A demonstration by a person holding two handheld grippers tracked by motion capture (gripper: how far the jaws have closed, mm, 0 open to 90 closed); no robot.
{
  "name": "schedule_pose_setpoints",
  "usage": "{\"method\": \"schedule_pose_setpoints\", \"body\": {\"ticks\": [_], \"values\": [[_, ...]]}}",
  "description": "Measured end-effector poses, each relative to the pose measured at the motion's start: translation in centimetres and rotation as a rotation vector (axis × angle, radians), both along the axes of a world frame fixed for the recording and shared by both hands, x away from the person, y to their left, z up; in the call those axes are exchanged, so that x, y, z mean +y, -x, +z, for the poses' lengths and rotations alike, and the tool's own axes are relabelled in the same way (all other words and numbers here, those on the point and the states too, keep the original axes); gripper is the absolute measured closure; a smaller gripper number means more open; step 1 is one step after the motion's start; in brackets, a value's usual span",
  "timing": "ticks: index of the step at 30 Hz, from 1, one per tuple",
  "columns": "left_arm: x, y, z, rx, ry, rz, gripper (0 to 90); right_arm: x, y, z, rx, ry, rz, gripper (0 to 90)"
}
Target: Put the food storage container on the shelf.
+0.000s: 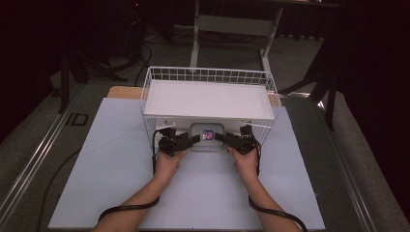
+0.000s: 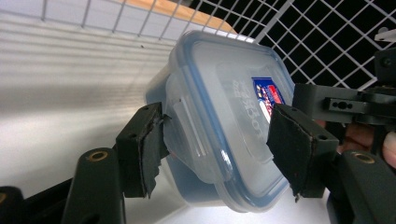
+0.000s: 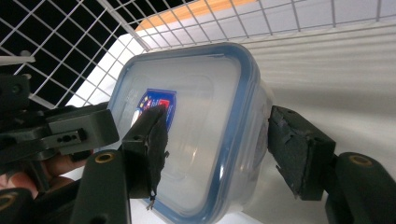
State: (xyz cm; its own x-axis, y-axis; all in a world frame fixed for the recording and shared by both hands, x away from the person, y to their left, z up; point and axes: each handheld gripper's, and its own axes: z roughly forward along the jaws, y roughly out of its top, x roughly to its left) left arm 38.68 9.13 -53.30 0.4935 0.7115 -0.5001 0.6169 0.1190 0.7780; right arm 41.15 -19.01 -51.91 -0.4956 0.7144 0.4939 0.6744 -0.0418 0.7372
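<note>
A clear plastic food container [image 1: 208, 135] with a blue-rimmed lid and a red and blue sticker sits at the front of a white wire rack [image 1: 208, 75], below its white shelf board. My left gripper [image 1: 196, 139] holds its left end and my right gripper [image 1: 220, 138] its right end. In the left gripper view the jaws [image 2: 219, 144] press the container [image 2: 224, 102], one on the side clasp and one on the lid. The right gripper view has its jaws [image 3: 219, 144] closed across the lid and side of the container [image 3: 196, 112]. The container looks tilted.
The rack stands at the back of a white tabletop [image 1: 193, 193], with wire mesh walls close around the container. The opposite gripper [image 2: 345, 105] appears beside the lid, likewise in the other gripper view [image 3: 70, 133]. A wooden board edge [image 1: 125, 92] lies behind the rack.
</note>
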Motion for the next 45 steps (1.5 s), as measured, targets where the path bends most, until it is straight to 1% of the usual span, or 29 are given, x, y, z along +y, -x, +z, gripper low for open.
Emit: {"method": "schedule_pose_setpoints", "body": {"ticks": [1,3,4,6,8,13,14,15,16,17,18,19,20,22,24,27,28,29,30,31,33,35,36,37,38,40,41,42,45], "values": [[0.0,-0.1,0.0,0.003,-0.012,0.005,37.6,0.0,0.0,0.0,0.005,0.007,-0.003,39.5],[0.1,-0.3,-0.2,0.028,0.025,0.002,37.8,-0.1,0.0,-0.1,0.011,0.003,-0.009,40.1],[0.1,-0.3,-0.2,0.028,0.028,0.000,37.8,-0.1,0.0,-0.1,0.011,0.005,-0.007,40.0],[0.1,-0.3,-0.2,0.034,0.024,-0.002,37.8,0.1,0.0,0.1,-0.005,0.026,-0.012,39.7],[0.2,-0.2,-0.1,0.033,0.015,-0.008,37.9,0.2,0.3,0.4,0.002,0.038,-0.015,39.5],[0.4,0.5,0.2,0.019,-0.006,-0.020,38.0,0.1,1.2,1.1,0.013,0.027,-0.024,39.1],[0.5,0.7,0.3,0.017,-0.012,-0.028,38.0,0.1,1.4,1.1,-0.002,0.029,-0.024,39.1],[0.6,0.9,0.5,0.015,-0.016,-0.032,37.9,0.0,1.6,1.1,-0.026,0.049,-0.021,39.1],[0.7,1.1,0.6,0.010,-0.017,-0.032,38.0,-0.1,1.6,0.9,-0.078,0.078,-0.008,39.1],[0.9,1.4,0.8,0.009,-0.014,-0.040,38.0,-0.2,1.8,0.9,-0.082,0.090,-0.008,39.1],[1.2,1.7,1.0,0.005,-0.014,-0.047,38.0,-0.4,2.3,1.0,-0.044,0.076,-0.009,39.1],[1.3,2.0,1.2,-0.005,-0.021,-0.051,38.0,-0.6,2.5,0.9,-0.056,0.075,-0.003,39.1],[1.5,2.2,1.3,-0.007,-0.029,-0.055,38.0,-0.7,2.8,1.0,-0.060,0.086,-0.002,39.2],[1.9,2.9,1.6,-0.013,-0.032,-0.065,37.9,-0.9,3.3,1.1,-0.084,0.105,0.004,39.1],[2.3,3.6,1.9,-0.029,-0.018,-0.089,37.9,-1.0,4.0,1.3,-0.089,0.116,0.010,39.1],[2.7,4.9,2.4,-0.064,-0.053,-0.126,37.2,-0.9,5.1,1.6,-0.113,0.138,0.018,39.1],[2.9,5.5,2.6,-0.076,-0.058,-0.143,34.3,-0.9,5.3,1.7,-0.117,0.137,0.019,39.1],[3.2,5.9,2.7,-0.093,-0.056,-0.157,32.3,-0.8,5.6,1.8,-0.121,0.128,0.022,39.1],[3.5,6.4,2.8,-0.116,-0.052,-0.181,29.6,-0.6,5.9,1.9,-0.123,0.133,0.032,39.1],[3.7,6.8,2.9,-0.123,-0.054,-0.193,26.9,-0.4,6.2,2.0,-0.132,0.137,0.043,39.9],[4.2,7.3,3.1,-0.122,-0.047,-0.215,24.1,0.0,6.8,2.2,-0.139,0.148,0.067,44.9],[4.6,8.0,3.3,-0.133,-0.043,-0.210,18.0,0.5,7.2,2.2,-0.149,0.161,0.083,46.4],[4.8,8.4,3.4,-0.142,-0.051,-0.213,15.4,0.8,7.3,2.1,-0.151,0.173,0.095,47.6],[5.0,8.7,3.5,-0.145,-0.064,-0.214,14.9,1.1,7.5,2.0,-0.151,0.177,0.098,47.8],[5.1,9.0,3.6,-0.159,-0.063,-0.216,13.9,1.3,7.6,1.9,-0.148,0.175,0.109,47.8],[5.4,9.6,3.7,-0.163,-0.074,-0.219,4.6,1.7,7.7,1.7,-0.145,0.188,0.110,51.6],[5.6,9.9,3.7,-0.170,-0.069,-0.222,1.8,2.0,7.8,1.6,-0.144,0.190,0.118,52.6],[5.8,10.2,3.7,-0.178,-0.079,-0.218,1.7,2.3,7.8,1.4,-0.143,0.200,0.126,53.1],[6.1,11.1,3.4,-0.177,-0.100,-0.227,1.7,3.0,7.9,0.9,-0.132,0.223,0.141,63.7]]}}
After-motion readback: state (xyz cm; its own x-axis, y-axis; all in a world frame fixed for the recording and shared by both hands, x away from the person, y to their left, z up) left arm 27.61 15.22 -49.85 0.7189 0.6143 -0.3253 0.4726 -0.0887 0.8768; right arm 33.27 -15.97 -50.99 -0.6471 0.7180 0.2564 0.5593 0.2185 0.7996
